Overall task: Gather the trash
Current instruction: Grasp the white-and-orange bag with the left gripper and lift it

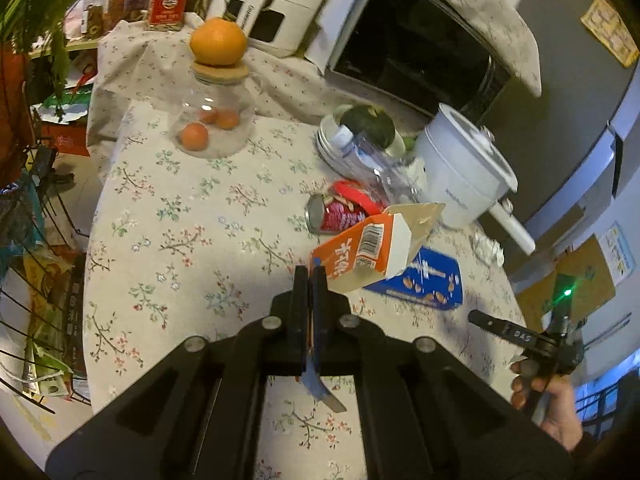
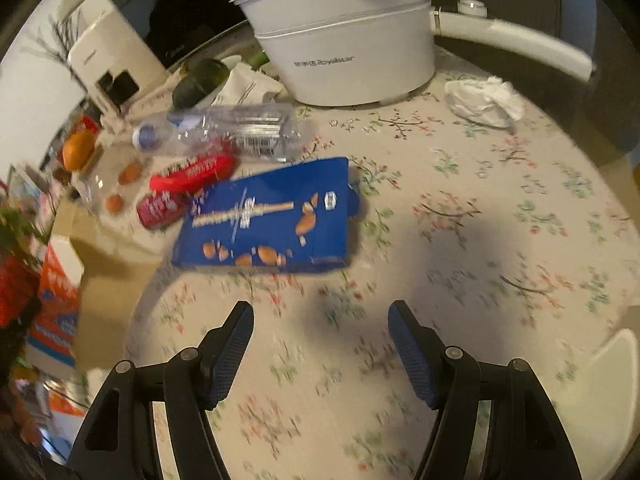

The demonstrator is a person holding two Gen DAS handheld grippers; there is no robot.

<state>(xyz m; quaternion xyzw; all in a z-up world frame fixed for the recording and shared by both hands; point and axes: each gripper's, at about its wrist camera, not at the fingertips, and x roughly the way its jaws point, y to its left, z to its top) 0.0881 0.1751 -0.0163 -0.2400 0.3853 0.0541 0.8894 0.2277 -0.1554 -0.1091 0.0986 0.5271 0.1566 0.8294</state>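
Round bench (image 2: 480, 240) under a floral cloth, trash strewn beside a white plastic electric pot (image 2: 344, 52). Flat blue snack box (image 2: 268, 216) lying ahead of the right hand-held gripper (image 2: 320, 344), slightly left, long axis slanting up-right; jaws spread, empty, nearer than the left. Orange-and-white paper milk carton (image 1: 360, 252) lifted clear, pinched by the left hand-held gripper (image 1: 309, 280); absent from right view. Crumpled white tissue (image 2: 484, 100) clear only there.

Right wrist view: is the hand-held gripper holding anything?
No, the right hand-held gripper is open with only bare tablecloth between its fingers, short of the blue packet.
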